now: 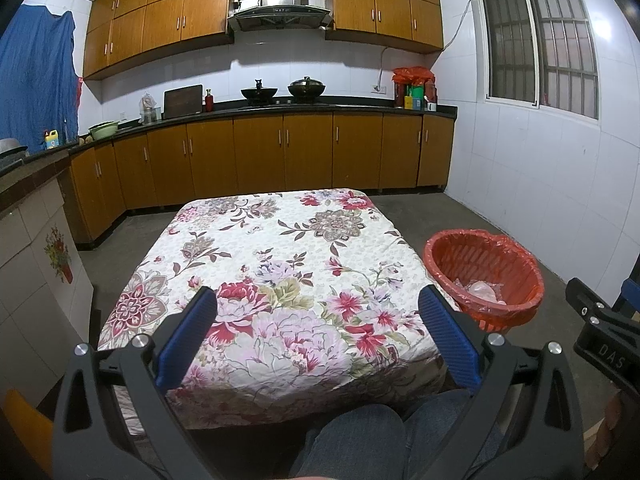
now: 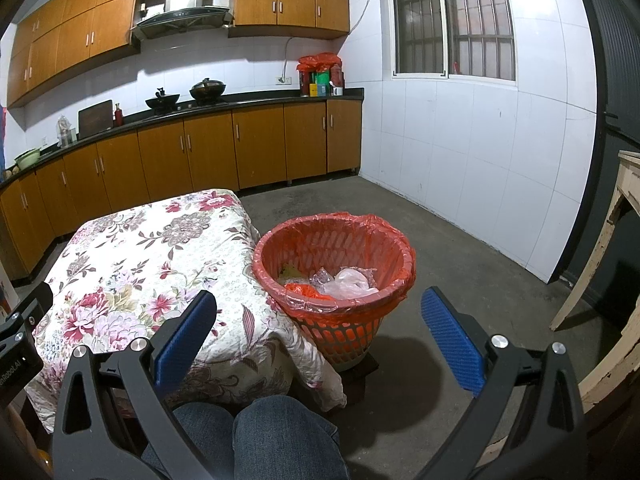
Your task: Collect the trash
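Note:
A red lattice trash basket [image 2: 334, 276] with a red plastic liner stands on the floor by the table's right side; it also shows in the left wrist view [image 1: 484, 276]. Crumpled clear and pink plastic trash [image 2: 346, 282] lies inside it. The low table with a floral cloth [image 1: 280, 272] carries no loose items in either view. My left gripper [image 1: 318, 304] is open and empty above the table's near edge. My right gripper [image 2: 320, 306] is open and empty, held just in front of the basket.
Wooden kitchen cabinets and a dark counter [image 1: 280, 108] with woks and bottles run along the back wall. Bare concrete floor [image 2: 460, 240] lies right of the basket. A pale wooden frame [image 2: 600, 248] stands at the far right. The person's knees [image 2: 264, 432] are below.

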Demonstrator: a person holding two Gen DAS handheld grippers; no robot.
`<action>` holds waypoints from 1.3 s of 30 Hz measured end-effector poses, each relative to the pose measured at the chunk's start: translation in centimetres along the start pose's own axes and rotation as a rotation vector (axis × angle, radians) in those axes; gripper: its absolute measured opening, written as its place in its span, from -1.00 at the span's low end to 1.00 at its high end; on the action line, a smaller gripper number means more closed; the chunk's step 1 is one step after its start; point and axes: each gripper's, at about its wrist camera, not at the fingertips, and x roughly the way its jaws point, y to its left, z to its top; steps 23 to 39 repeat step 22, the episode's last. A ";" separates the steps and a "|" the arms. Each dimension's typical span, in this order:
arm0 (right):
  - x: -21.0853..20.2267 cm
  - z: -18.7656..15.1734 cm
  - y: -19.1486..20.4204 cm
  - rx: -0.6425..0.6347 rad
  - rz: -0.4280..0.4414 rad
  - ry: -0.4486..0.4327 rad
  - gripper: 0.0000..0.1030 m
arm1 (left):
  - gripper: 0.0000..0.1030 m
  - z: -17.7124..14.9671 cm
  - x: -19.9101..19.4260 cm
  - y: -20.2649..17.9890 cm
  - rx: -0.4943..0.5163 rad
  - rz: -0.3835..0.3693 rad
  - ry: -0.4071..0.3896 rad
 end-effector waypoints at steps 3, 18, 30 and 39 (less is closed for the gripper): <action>0.0 0.0 0.0 0.000 0.000 0.001 0.97 | 0.92 -0.1 0.0 0.1 0.000 0.000 0.002; -0.3 -0.4 0.2 0.002 0.000 0.004 0.97 | 0.92 -0.5 0.1 0.3 -0.005 -0.003 0.017; -0.3 -0.4 0.2 0.002 0.001 0.007 0.97 | 0.92 -0.4 0.1 0.3 -0.005 -0.003 0.018; -0.3 -0.4 0.2 0.002 0.001 0.007 0.97 | 0.92 -0.4 0.1 0.3 -0.005 -0.003 0.018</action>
